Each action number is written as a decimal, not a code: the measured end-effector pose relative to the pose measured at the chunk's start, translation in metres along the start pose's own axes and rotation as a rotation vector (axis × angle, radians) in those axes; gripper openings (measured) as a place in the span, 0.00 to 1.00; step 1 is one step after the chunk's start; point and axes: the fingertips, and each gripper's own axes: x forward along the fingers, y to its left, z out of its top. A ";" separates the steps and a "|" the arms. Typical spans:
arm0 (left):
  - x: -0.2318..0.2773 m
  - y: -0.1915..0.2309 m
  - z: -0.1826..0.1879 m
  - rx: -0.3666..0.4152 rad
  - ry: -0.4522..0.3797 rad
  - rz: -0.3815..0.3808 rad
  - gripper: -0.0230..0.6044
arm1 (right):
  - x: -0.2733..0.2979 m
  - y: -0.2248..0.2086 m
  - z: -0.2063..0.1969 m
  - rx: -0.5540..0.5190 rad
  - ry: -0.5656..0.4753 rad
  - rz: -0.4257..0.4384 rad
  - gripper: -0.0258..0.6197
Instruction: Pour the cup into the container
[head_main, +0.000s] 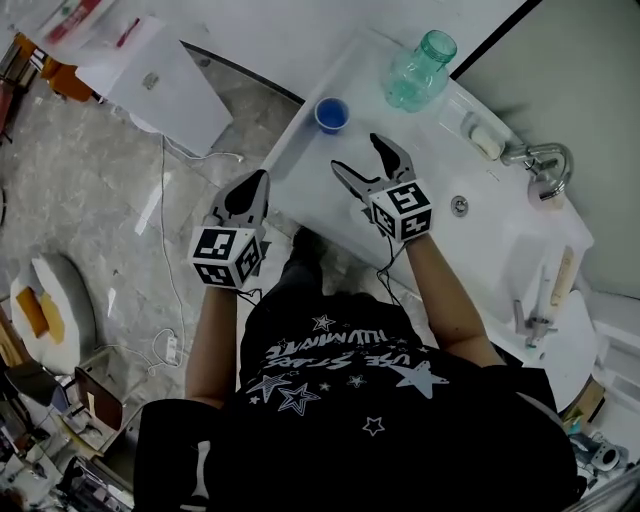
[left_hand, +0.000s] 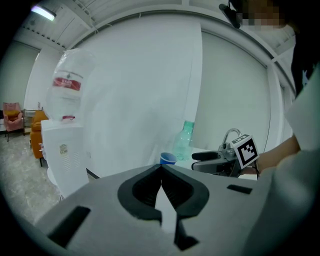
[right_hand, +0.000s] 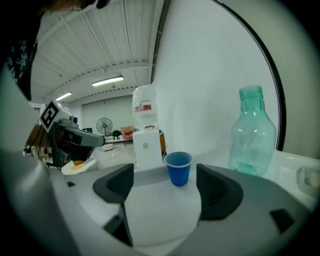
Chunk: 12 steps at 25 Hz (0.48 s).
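Observation:
A small blue cup (head_main: 331, 114) stands upright near the far left edge of the white counter (head_main: 330, 200). To its right stands a clear green bottle (head_main: 420, 70) with an open neck. My right gripper (head_main: 357, 154) hovers open over the counter just short of the cup, holding nothing. In the right gripper view the cup (right_hand: 178, 168) sits ahead, centred between the jaws, with the bottle (right_hand: 252, 132) to the right. My left gripper (head_main: 258, 182) hangs shut and empty off the counter's left edge. The left gripper view shows the cup (left_hand: 168, 158) and bottle (left_hand: 185, 140) far ahead.
A faucet (head_main: 541, 160), a soap dish (head_main: 487, 140) and a sink drain (head_main: 459, 206) lie to the right of the bottle. A white water dispenser (head_main: 165, 75) stands on the floor to the left, with a cable (head_main: 170, 270) trailing across the floor.

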 end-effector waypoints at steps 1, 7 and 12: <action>0.004 0.005 0.001 -0.002 0.004 -0.004 0.05 | 0.007 -0.003 -0.002 0.001 0.012 -0.010 0.63; 0.023 0.029 0.002 -0.012 0.031 -0.023 0.05 | 0.043 -0.018 -0.015 -0.014 0.072 -0.050 0.63; 0.040 0.042 0.001 -0.022 0.055 -0.046 0.05 | 0.072 -0.025 -0.026 -0.047 0.115 -0.065 0.63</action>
